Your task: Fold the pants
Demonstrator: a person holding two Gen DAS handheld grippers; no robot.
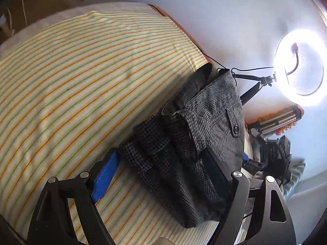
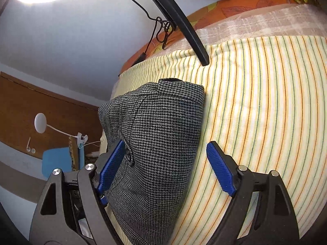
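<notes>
The grey houndstooth pants (image 1: 190, 140) lie folded in a thick bundle on the striped yellow bedsheet (image 1: 85, 77), a buttoned back pocket facing up. My left gripper (image 1: 161, 175) is open, its fingers standing either side of the bundle's near end; the right finger is partly hidden by cloth. In the right wrist view the pants (image 2: 159, 138) lie between the blue pads of my right gripper (image 2: 165, 163), which is open and straddles the bundle, holding nothing.
A lit ring light (image 1: 300, 67) on a black tripod stands at the bed's edge; a tripod leg (image 2: 184, 26) rests on the sheet (image 2: 265, 102) just beyond the pants. An orange pillow (image 2: 235, 8) lies behind. A blue chair (image 2: 59, 161) stands off the bed.
</notes>
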